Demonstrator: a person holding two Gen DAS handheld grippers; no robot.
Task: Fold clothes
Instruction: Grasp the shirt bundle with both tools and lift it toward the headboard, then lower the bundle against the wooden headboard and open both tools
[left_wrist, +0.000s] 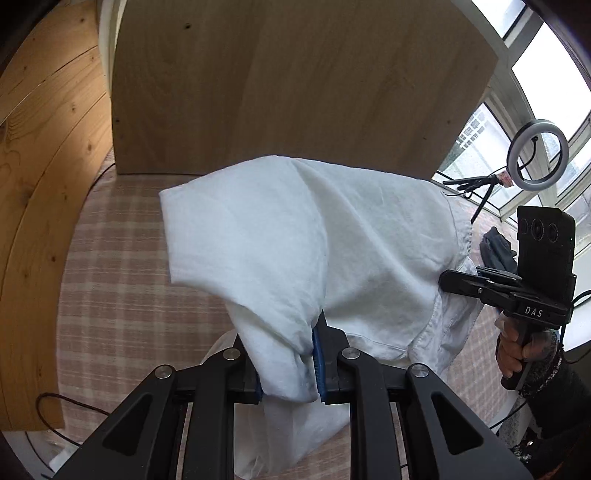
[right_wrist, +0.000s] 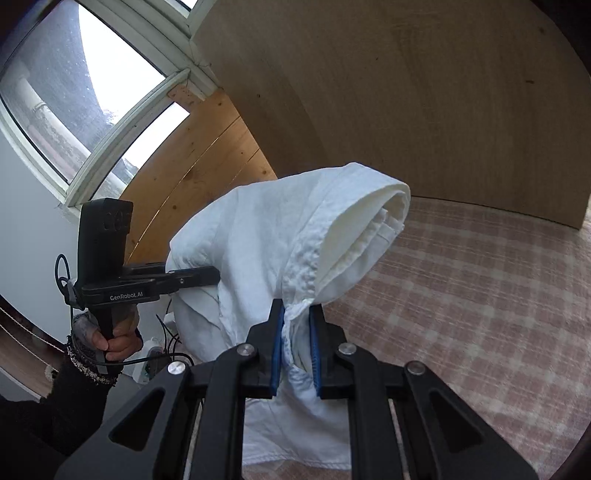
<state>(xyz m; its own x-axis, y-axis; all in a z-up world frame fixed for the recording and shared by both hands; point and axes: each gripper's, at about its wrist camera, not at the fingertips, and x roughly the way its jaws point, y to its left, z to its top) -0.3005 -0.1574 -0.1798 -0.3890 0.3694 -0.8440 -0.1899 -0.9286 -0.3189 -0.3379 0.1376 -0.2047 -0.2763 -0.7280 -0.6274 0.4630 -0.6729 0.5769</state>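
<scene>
white shirt held up between both grippers, over the checked cloth

the left gripper (left_wrist: 288, 365) is clamped on a bunched fold of the white shirt (left_wrist: 295, 236), and the right gripper (right_wrist: 297, 350) pinches a seamed edge of it. the shirt hangs in the air between them, sagging at 6 o'clock toward the pink checked tablecloth (right_wrist: 461, 295), seemingly lifted so it drapes flat before being laid down. a wooden board (left_wrist: 295, 81) stands at 12 o'clock, a ring light (left_wrist: 537, 160) at 2 o'clock.
</scene>
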